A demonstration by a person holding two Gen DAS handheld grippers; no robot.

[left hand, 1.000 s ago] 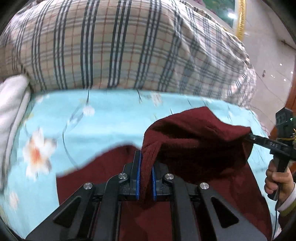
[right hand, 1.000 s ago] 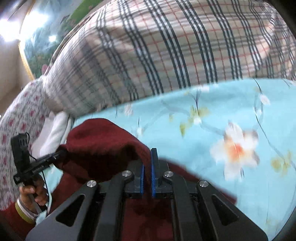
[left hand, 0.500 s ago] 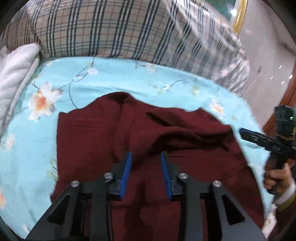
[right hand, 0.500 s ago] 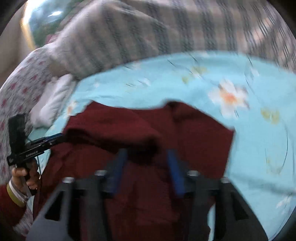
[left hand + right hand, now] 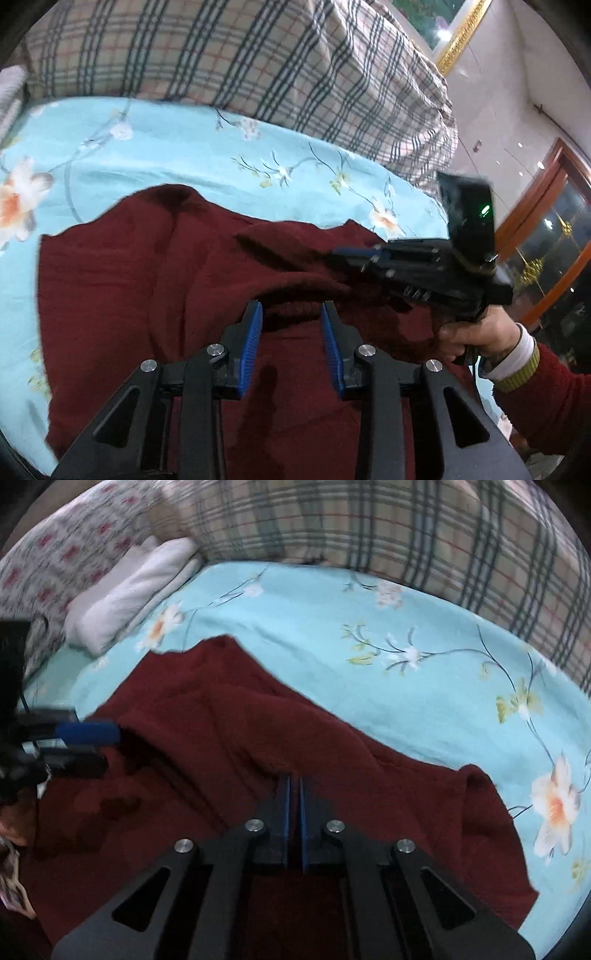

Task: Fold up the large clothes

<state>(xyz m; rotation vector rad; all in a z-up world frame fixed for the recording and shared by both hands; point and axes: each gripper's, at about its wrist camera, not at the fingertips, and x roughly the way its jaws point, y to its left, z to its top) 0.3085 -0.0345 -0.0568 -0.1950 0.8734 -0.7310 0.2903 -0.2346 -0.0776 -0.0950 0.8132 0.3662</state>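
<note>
The dark red garment is spread on the floral light-blue sheet, near the plaid quilt. Left gripper fingers are held apart above a fold. Right gripper fingers are pressed together; whether cloth is pinched cannot be told.

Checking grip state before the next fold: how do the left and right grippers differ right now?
The left gripper has its blue-padded jaws spread wide, with a dark red knitted garment lying loose between them; the right gripper has its jaws pressed nearly together. Whether the right one pinches cloth is unclear. Both are black, blue-padded, and poised over the garment on the light blue floral bedsheet.
</note>
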